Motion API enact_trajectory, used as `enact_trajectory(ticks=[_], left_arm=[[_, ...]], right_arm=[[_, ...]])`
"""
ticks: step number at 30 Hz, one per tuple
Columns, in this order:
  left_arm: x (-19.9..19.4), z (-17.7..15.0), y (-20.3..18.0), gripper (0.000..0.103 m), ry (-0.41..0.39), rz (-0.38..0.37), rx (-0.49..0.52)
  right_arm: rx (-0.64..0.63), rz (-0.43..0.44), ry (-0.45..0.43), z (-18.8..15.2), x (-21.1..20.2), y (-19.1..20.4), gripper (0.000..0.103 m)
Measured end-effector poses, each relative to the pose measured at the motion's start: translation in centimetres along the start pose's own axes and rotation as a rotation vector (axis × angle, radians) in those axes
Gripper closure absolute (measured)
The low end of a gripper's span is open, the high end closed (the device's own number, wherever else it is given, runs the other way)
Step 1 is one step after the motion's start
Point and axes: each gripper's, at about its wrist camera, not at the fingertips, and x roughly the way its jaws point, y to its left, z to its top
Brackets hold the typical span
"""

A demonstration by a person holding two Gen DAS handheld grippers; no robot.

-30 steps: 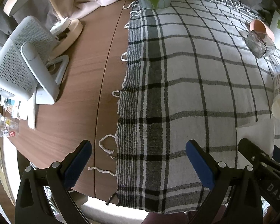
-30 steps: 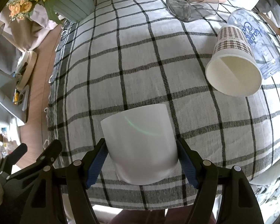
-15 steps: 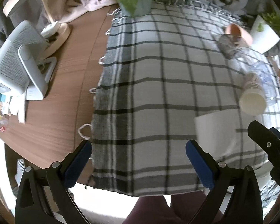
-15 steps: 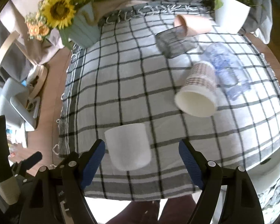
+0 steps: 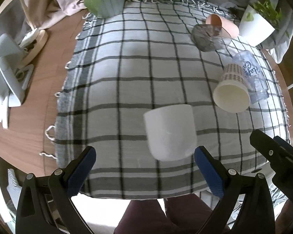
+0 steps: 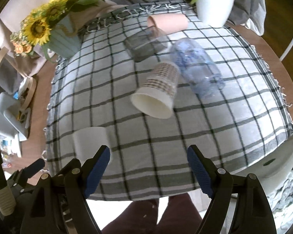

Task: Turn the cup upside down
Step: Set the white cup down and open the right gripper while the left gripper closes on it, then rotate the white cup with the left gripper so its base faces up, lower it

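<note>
checked woven cloth (image 5: 127, 78), smooth white cup (image 5: 170, 132) upside down (both grippers released)

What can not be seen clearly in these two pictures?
- White cup: right wrist view, its near end is hidden behind the right claw.
- White cup: left wrist view, blur and angle hide which end touches the cloth.
- Grey glass: right wrist view, motion blur smears its shape.

Both grippers: black plastic fingers (image 5: 82, 167) (image 6: 96, 167), blue ribbed pads, silver screws; maroon trousers (image 6: 162, 214) below.
</note>
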Motion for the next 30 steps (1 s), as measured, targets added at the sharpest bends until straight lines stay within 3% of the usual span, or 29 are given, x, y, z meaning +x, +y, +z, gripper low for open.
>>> enact_trajectory(ticks=[8,13,27,30], left_arm=[[2.2,-1.0,-2.3,0.000,0.023,0.018,-0.009],[3.0,-1.1,-2.9,0.001,-0.004,0.043,-0.013],[4.9,-0.6,-3.8,0.034,0.002,0.061,-0.004],[4.8,-0.6,-3.9,0.036,0.005,0.062,0.004]], right_arm=[[-0.009,-0.034,0.013,0.0,0.5,-3.1,0.022],[-0.014,-0.052,0.028,-0.2,1.1,-4.6,0.022],[-0.052,-0.064,0.049,-0.5,2.4,-5.3,0.022],[-0.058,-0.059,0.053,-0.4,2.5,-5.0,0.022]])
